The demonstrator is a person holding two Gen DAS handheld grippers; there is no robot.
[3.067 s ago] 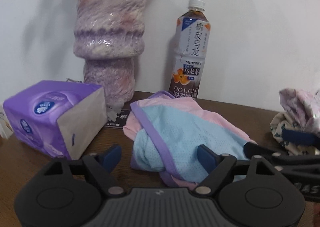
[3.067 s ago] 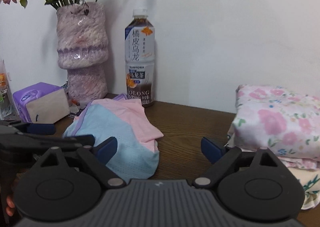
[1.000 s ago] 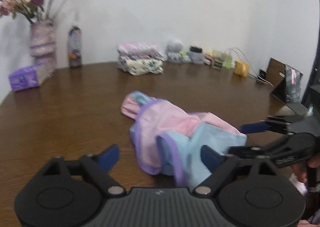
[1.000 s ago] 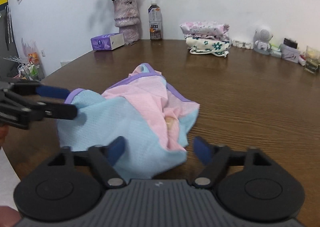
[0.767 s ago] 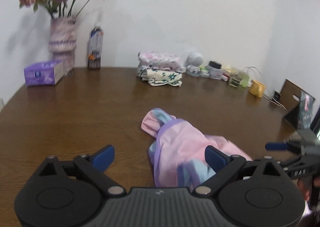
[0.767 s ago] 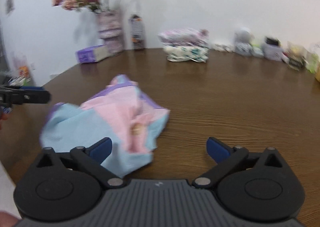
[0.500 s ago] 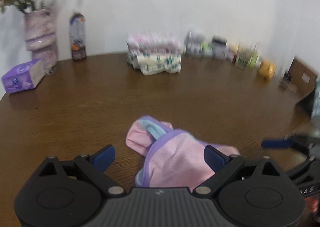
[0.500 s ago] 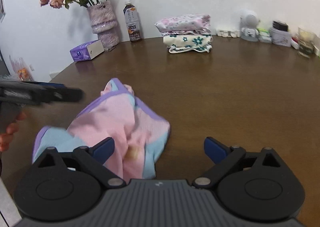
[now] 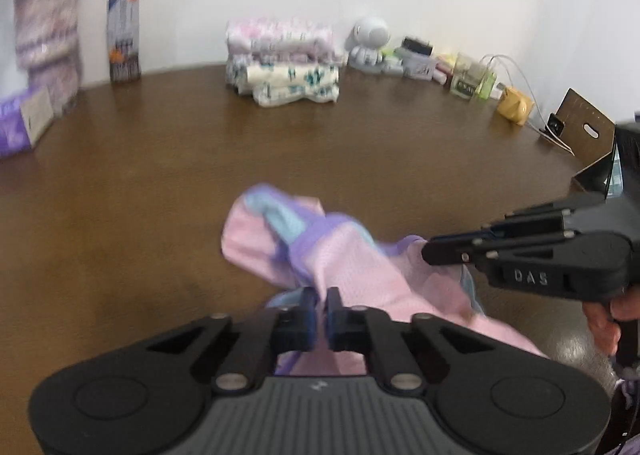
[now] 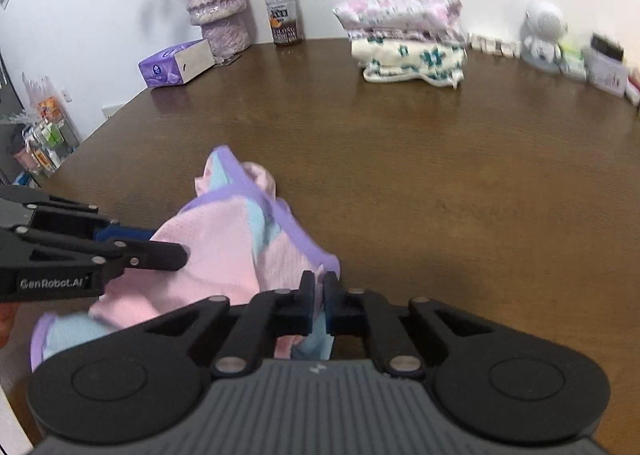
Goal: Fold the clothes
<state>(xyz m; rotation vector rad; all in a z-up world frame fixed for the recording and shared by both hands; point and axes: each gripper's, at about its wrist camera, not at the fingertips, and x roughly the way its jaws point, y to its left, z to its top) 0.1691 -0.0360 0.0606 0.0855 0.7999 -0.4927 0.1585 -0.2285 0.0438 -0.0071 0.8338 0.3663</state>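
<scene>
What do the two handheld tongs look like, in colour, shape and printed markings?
Both are matte black plastic with linkage arms, silver pivot screws and blue pads. The left tongs carry white "GenRobot.AI" lettering; the right tongs carry raised "DAS" letters. Each base is ribbed grey between two round discs.

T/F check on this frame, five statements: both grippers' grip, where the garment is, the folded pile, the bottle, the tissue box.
1. Both the left gripper and the right gripper are shut on the pink, blue and purple garment. True; each has just closed, with fabric between its jaws.
2. The garment lies on the wooden table. True.
3. The folded pile is by the near edge of the table. False: it is at the far side, by the wall.
4. The bottle lies on its side. False: it stands upright next to the vase.
5. The purple tissue box is on top of the folded pile. False: it sits on the table by the vase.
</scene>
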